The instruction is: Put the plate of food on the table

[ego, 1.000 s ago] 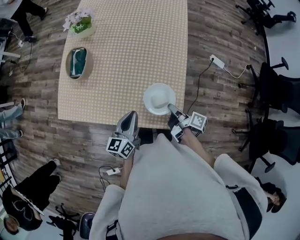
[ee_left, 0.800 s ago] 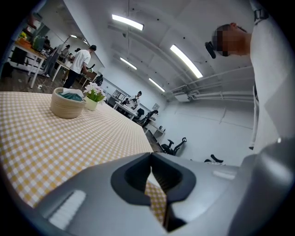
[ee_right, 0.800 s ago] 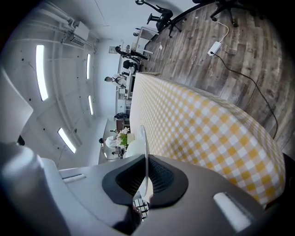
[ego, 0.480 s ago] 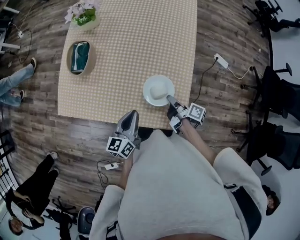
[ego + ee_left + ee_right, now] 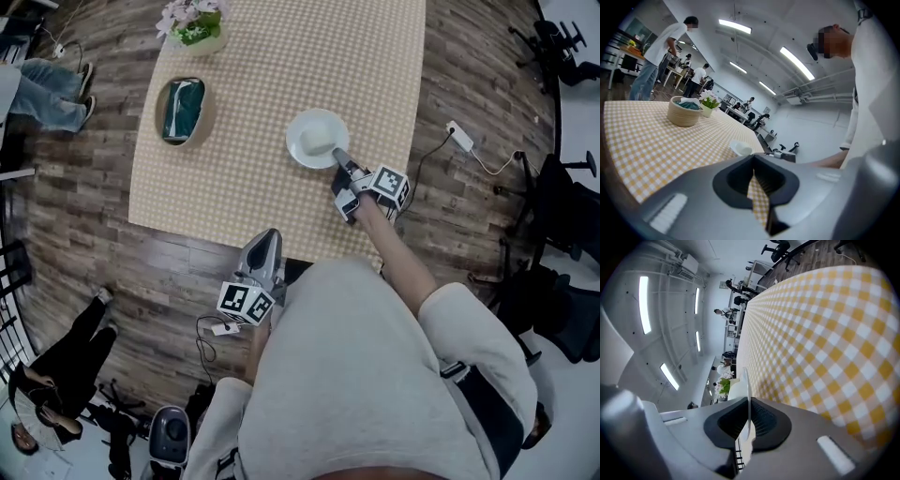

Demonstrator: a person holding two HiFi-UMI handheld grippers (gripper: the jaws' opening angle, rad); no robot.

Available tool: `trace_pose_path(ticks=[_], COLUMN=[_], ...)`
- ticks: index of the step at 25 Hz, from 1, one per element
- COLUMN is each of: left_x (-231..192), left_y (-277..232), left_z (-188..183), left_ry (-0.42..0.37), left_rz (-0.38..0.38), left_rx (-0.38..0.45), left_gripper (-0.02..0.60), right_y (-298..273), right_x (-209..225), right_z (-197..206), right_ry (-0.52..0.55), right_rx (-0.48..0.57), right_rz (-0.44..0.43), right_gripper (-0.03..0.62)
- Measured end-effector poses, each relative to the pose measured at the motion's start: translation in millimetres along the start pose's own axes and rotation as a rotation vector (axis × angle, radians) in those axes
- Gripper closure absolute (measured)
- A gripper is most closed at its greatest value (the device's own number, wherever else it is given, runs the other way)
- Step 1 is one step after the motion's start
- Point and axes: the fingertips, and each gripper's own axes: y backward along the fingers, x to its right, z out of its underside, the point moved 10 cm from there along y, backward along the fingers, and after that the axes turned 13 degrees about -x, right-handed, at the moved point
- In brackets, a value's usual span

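The table (image 5: pixel 281 75) is covered with a soft cloth in small yellow and white checks, lying flat up to straight edges, and the floor (image 5: pixel 84 197) round it is grey-brown wood plank.

The plate (image 5: pixel 298 150) is round, smooth and white with a thin glossy rim, and a pale rounded mound of food (image 5: pixel 322 138) sits on it. It is over the cloth towards the table's right edge, well in from the near edge. Whether it rests on the cloth or hangs just above it, I can't tell from here.

The right gripper (image 5: pixel 337 157), a grey moulded plastic claw with dark ribbed pads, is clamped on the plate's near rim, and the thin white edge runs straight between its jaws. Its cube carries black-and-white square patterns.

The left gripper (image 5: pixel 269 236) is of the same grey make and hangs just off the table's near edge. Its jaws are drawn together with nothing between them, and only a sliver of checked cloth shows through.

Near the left edge stands a round woven basket (image 5: pixel 208 112) with teal fabric (image 5: pixel 183 108) inside. A small pot of pale flowers and green leaves (image 5: pixel 197 23) stands at the far left corner.
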Motion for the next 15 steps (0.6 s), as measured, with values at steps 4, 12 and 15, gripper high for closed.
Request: trace_pose_path(ticks=[4,12,15], left_x=[-7,-12,-14], left_y=[4,9,10], left_z=[-2,-4,-6], left_ry=[0.010,0.019,0.020], left_rz=[-0.012,-0.022,-0.022], left_rx=[0.003,0.020,0.024], left_gripper=[0.574,0.574,0.574], right_y=[-27,-45,-46], right_x=[-1,8,9], right_z=[-19,-26,-25], right_ry=[0.001,-0.051,-0.083], right_rx=[0.003,0.015,0.019], right_rz=[0.025,0.100,0.118], right_gripper=[0.585,0.584,0.586])
